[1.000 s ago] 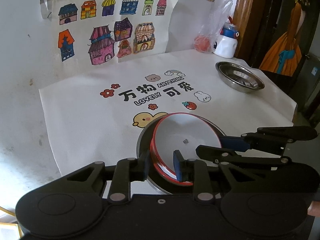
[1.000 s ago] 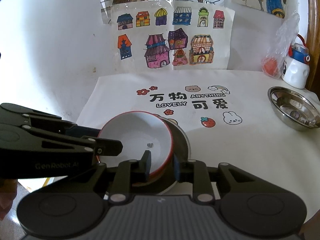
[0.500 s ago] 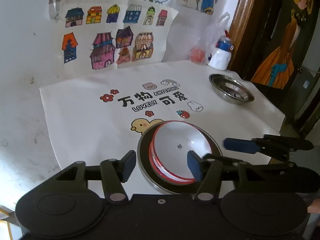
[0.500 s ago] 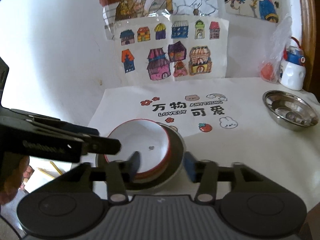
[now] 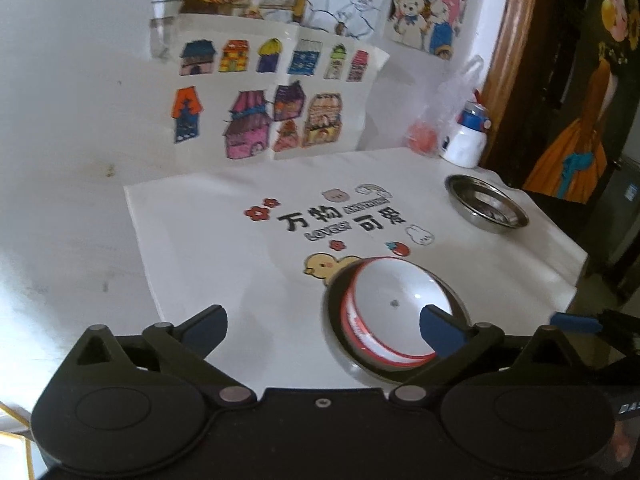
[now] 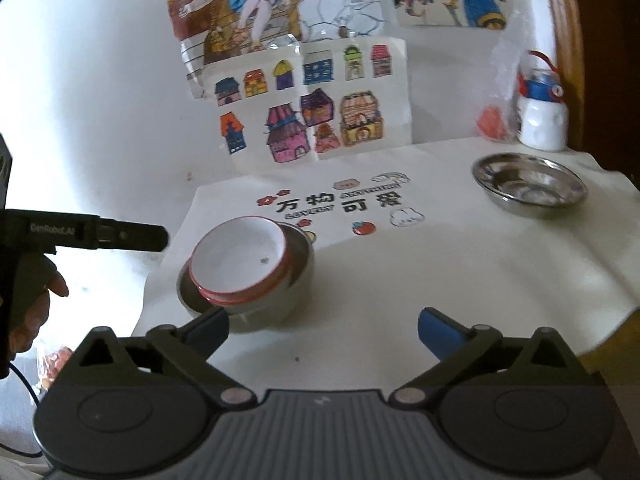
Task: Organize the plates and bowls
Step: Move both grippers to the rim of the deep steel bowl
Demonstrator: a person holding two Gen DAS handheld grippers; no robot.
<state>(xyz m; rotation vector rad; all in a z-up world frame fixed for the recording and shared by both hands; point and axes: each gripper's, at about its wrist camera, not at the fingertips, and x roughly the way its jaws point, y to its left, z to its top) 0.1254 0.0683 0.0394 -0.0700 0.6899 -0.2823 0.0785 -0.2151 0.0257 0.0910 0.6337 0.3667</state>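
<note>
Writing: the white cloth [image 6: 440, 280] over the table is printed with the Chinese characters 万物可爱 and the word LOVELY, ringed by small cartoons (red flowers, a strawberry, a rabbit, a yellow duck). The side of the left gripper, seen from the right wrist, reads "GenRobot.AI". A sheet of coloured house drawings [image 6: 308, 120] leans on the wall behind; no text legible on it.

Task items: white bowl with red rim [image 6: 240, 260] nested inside a steel bowl [image 6: 296, 280] at the near left of the cloth, sitting tilted toward one side. A second steel bowl [image 6: 530, 186] stands alone, well apart, at the far right of the cloth.

Other items: white and blue bottle [image 6: 542, 120] and a clear plastic bag holding something red [image 6: 494, 124], both in the far right corner.

Left gripper [image 5: 324, 330]: jaws spread wide, holding nothing; a hand [image 6: 28, 312] is visible on its handle. Right gripper [image 6: 324, 330]: jaws spread wide, holding nothing.

Change: a second ago both grippers were pinched on the rim of the white bowl. Half a second ago they had let go, and now both are drawn back and wider apart, with the bowl left resting in the steel one
</note>
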